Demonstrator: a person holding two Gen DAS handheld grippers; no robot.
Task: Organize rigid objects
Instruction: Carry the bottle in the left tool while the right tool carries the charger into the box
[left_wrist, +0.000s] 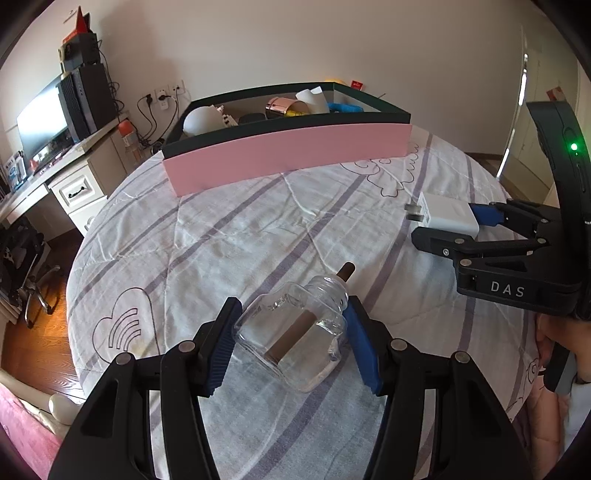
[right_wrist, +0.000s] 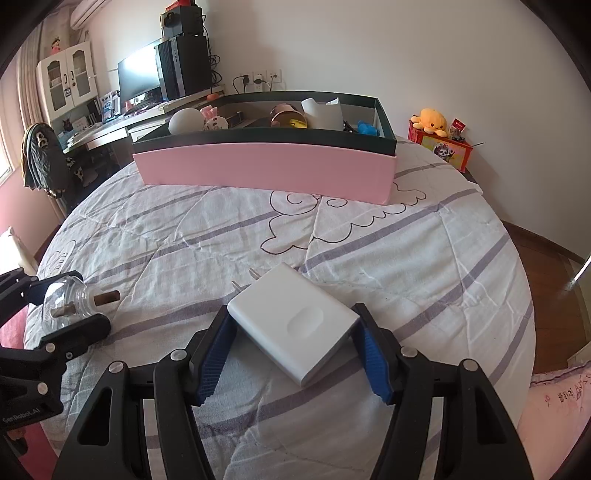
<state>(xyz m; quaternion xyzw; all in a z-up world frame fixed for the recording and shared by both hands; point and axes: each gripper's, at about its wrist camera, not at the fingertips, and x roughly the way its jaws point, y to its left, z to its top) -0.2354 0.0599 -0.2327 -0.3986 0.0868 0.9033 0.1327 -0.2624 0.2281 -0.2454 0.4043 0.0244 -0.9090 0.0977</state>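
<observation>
Gripping both items already, your left gripper (left_wrist: 291, 339) clamps the glass wick bottle (left_wrist: 295, 332), neck pointing 1 o'clock, your right gripper (right_wrist: 295, 350) squeezes the white charger (right_wrist: 295, 325), prongs 11 o'clock, pink box (right_wrist: 266, 173) dead ahead at 12.

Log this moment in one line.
left gripper: shut on glass bottle | right gripper: shut on white charger | both on bedspread

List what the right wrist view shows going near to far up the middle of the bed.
right claw → white charger between its pads → bare striped bedspread → pink box → wall sockets
</observation>
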